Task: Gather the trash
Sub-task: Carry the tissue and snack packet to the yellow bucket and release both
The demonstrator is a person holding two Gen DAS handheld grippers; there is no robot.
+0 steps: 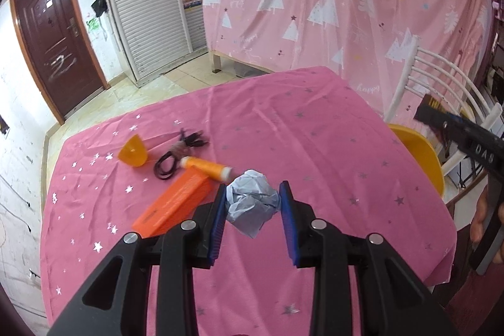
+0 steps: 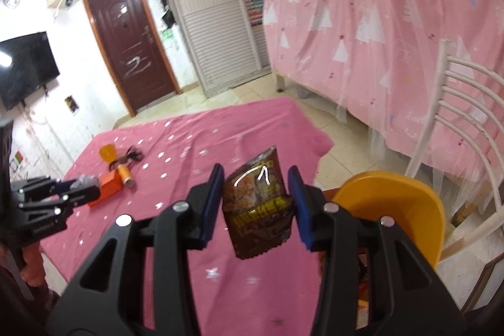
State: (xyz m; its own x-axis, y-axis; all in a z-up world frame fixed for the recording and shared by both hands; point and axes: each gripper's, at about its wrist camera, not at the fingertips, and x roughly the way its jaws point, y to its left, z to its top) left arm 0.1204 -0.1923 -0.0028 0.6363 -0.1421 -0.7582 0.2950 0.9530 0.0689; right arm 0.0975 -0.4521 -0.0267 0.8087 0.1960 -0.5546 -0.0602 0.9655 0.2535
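Left wrist view shows the left gripper (image 1: pixel 253 203) clenched on a crumpled ball of pale blue paper (image 1: pixel 252 203), held above the pink starred cloth of the table (image 1: pixel 330 147), toward its near edge. Right wrist view shows the right gripper (image 2: pixel 256 203) grasping a dark brown snack wrapper (image 2: pixel 256 210), pinched by its sides and hanging over the table's near right corner, beside a yellow chair seat (image 2: pixel 393 203).

Both pieces of trash look already picked up, so the collecting seems about halfway: what is left, by my judgement, is dropping them somewhere, and no bin shows in either view. Whether more trash waits is hard to say. Near the table's far left corner lie an orange box (image 1: pixel 176 203), an orange spool of thread (image 1: pixel 206 167), a small orange cup (image 1: pixel 134 151) tipped on its side and a tangle of dark cord (image 1: pixel 176 156); these look like things to keep rather than rubbish.

The paper ball is creased and loosely packed. The wrapper is glossy and crinkled, with yellow print and a picture of food, and looks flat and empty.
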